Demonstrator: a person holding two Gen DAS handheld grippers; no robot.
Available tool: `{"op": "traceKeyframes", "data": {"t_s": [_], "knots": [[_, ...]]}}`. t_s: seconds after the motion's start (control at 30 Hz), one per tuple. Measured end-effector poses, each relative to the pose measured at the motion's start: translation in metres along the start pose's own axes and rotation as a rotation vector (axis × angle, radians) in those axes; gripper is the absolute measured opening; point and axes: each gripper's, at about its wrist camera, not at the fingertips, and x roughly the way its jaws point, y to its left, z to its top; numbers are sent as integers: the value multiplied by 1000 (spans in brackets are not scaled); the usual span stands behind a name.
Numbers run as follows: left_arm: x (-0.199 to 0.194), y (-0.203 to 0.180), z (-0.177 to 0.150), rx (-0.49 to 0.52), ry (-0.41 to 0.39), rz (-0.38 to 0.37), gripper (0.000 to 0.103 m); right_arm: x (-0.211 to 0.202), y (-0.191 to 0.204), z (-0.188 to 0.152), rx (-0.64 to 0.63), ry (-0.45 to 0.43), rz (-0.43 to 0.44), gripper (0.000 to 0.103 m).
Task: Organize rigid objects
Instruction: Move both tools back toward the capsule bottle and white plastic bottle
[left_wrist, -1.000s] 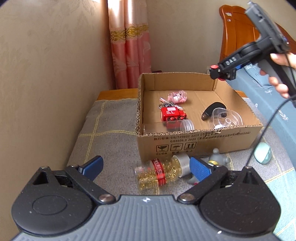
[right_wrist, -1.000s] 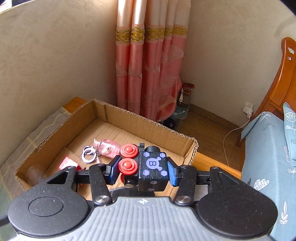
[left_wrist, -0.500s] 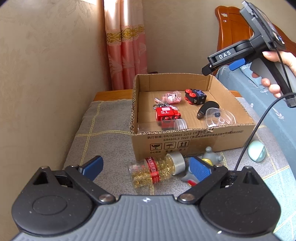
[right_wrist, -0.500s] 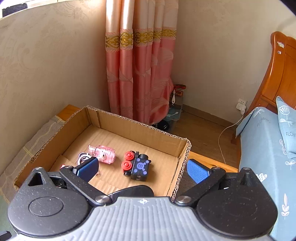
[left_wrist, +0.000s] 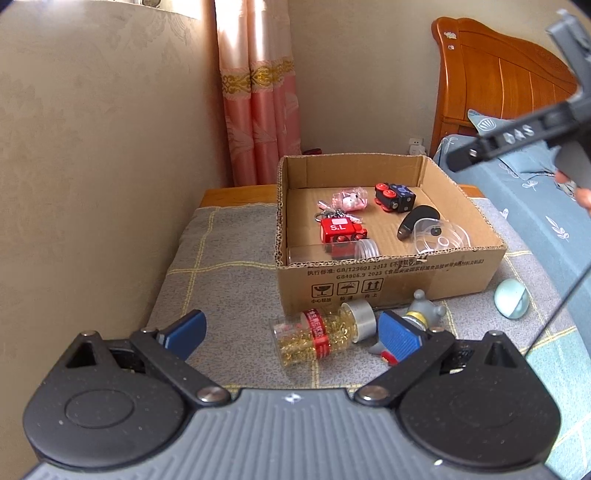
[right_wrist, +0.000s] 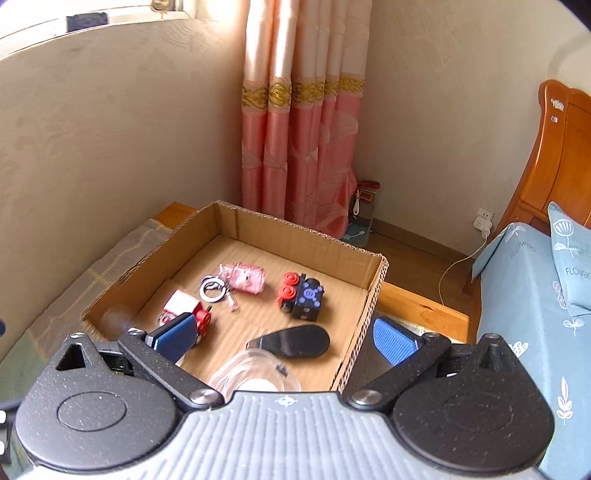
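Both tools are spread and hold nothing: the left tool (left_wrist: 291, 330) hovers low over the grey cloth, the right tool (right_wrist: 284, 338) above the cardboard box (left_wrist: 391, 280). The black toy car (right_wrist: 304, 295) lies in the box's far part, right of the pink keychain (right_wrist: 245, 278). A capsule bottle (left_wrist: 325, 334) lies on its side on the cloth, just near the box's front wall, with a grey figurine (left_wrist: 421, 312) to its right.

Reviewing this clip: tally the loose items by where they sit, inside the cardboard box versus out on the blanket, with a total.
Inside the cardboard box: 6 (pink keychain, black toy car, red toy car, black case, clear dish, clear jar)
On the blanket: 3 (capsule bottle, grey figurine, pale blue disc)
Total: 9
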Motion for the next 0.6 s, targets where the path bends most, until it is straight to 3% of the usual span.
{"op": "traceKeyframes", "data": {"t_s": [0.27,0.6], "knots": [[1,1,-12,25,21,-12,99,-21,10,-49,4,-24,-38,103],[13,5,-21,13,62,-26,99,-18,23,-131,134,43,-101,103]]}}
